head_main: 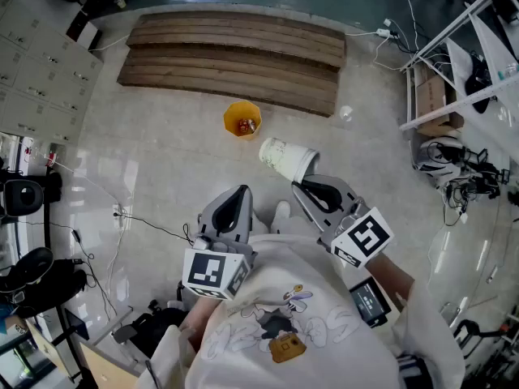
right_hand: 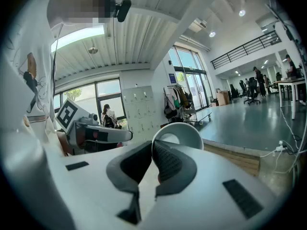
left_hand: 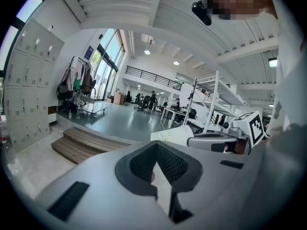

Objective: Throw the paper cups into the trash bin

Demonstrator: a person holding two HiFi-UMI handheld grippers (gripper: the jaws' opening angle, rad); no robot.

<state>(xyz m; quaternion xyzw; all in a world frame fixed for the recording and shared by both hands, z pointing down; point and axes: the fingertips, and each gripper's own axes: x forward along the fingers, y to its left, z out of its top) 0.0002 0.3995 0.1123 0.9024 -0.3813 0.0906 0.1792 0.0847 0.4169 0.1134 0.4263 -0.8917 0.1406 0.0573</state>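
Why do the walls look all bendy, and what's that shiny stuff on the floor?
Left gripper view: the wide-angle lens bows the lockers and ceiling, and leaves the corners black. Right gripper view: same bowing, and the windows glow very bright. Head view: light reflects in streaks off the glossy floor.

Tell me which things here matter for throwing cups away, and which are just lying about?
For the job: paper cup, pinched at its rim by the right tongs; yellow bin on the floor ahead; left tongs, shut and empty.
Lying about: wooden steps; lockers; metal shelves.
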